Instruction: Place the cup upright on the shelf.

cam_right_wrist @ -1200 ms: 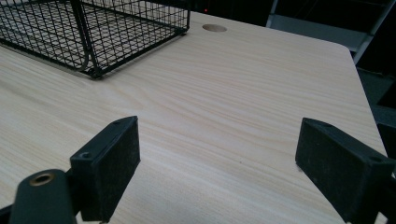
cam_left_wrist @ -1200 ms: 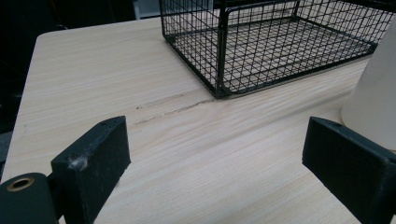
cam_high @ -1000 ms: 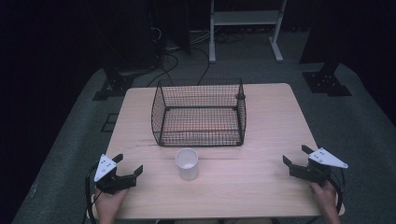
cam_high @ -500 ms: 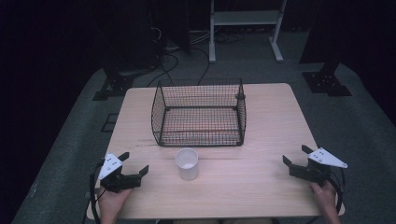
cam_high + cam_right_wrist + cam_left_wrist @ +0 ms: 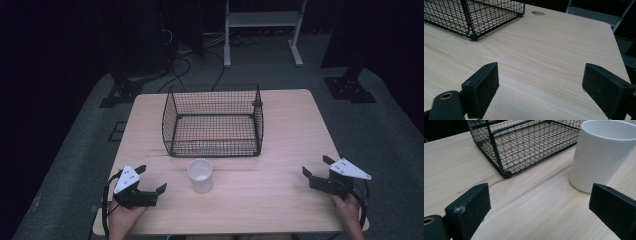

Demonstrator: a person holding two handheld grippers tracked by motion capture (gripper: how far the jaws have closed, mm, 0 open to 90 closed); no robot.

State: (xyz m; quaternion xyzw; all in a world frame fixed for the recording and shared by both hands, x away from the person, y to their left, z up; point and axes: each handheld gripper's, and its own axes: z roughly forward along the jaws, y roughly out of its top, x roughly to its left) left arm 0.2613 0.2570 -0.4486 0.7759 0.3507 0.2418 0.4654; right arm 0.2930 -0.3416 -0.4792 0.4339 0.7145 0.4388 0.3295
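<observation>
The white cup (image 5: 200, 175) was set upright on the table (image 5: 280, 200), just before the wire basket (image 5: 213, 120). The left gripper (image 5: 150, 186) was held near it and the right gripper (image 5: 315, 167) well apart, both with fingers spread wide and empty, likely ready for grabbing.

The white cup (image 5: 602, 155) is cut off at the top edge — the wire basket (image 5: 471, 15) too.

We see a wire basket (image 5: 213, 121) at the middle of the desk (image 5: 290, 125), toward its far side. A cup (image 5: 200, 175) stands just near of it. Our left tool (image 5: 150, 186) sits at the near left corner, our right tool (image 5: 316, 167) at the near right.
</observation>
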